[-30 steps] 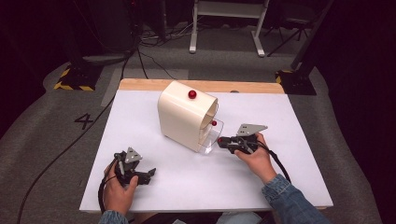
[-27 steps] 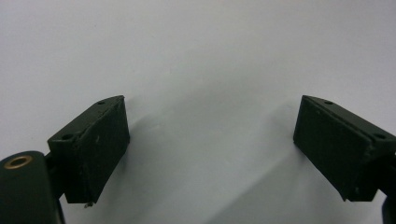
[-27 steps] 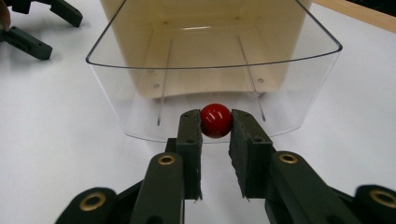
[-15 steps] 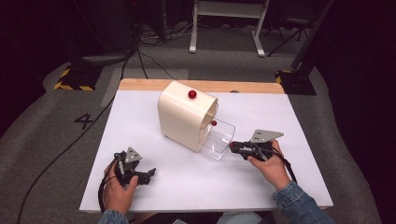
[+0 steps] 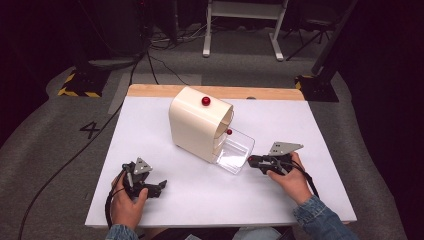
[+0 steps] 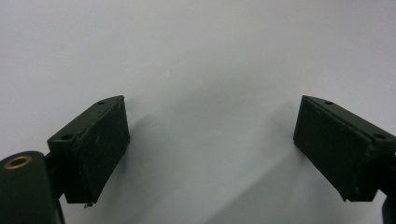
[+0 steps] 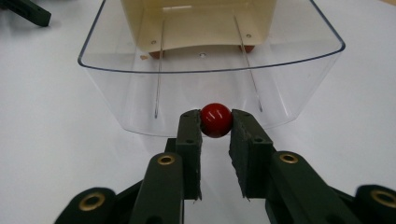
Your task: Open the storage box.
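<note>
A cream box (image 5: 197,125) with a red knob on top (image 5: 205,101) stands mid-table. A clear plastic drawer (image 5: 235,150) sticks out of its open front toward the right. In the right gripper view, my right gripper (image 7: 215,116) is shut on the small red knob (image 7: 216,120) on the clear drawer's (image 7: 140,84) front wall. The high view shows that right gripper (image 5: 252,161) at the drawer's outer end. A second small red knob (image 5: 229,132) sits at the box's opening. My left gripper (image 5: 157,187) rests open near the table's front left, its jaws (image 6: 212,100) wide apart over bare white surface.
The white tabletop (image 5: 310,125) has a wooden strip (image 5: 260,92) along its far edge. Behind the table, on grey floor, are a white stand (image 5: 240,25), cables and a black-and-yellow marked base (image 5: 77,90).
My right gripper has moved to the right and slightly toward me, and the clear drawer has slid farther out of the cream box with it. The left gripper has stayed put.
</note>
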`<act>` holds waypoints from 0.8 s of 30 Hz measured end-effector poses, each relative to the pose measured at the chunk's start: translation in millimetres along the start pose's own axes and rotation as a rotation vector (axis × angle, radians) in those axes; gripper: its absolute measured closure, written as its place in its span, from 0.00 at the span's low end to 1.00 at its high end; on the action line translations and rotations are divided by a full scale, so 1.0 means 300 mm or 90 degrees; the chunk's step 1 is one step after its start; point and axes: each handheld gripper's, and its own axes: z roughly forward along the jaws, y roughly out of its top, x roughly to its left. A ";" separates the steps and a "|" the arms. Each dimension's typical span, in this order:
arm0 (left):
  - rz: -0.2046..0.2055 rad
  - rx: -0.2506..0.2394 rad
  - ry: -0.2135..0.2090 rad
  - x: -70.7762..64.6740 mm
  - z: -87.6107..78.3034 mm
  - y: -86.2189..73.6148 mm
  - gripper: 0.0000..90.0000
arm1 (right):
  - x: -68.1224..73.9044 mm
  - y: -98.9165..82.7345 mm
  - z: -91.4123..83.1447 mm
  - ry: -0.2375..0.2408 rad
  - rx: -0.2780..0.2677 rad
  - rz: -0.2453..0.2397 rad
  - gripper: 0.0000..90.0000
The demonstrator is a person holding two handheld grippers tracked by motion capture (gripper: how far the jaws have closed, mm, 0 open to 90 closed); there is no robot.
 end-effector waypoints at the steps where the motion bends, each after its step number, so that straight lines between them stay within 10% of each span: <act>1: 0.001 0.000 0.001 0.000 0.000 0.001 0.12 | -0.001 -0.005 0.003 0.001 0.003 0.003 0.82; 24: 0.004 0.003 0.002 -0.003 0.000 0.001 0.11 | 0.013 -0.016 -0.158 -0.041 -0.053 0.034 0.74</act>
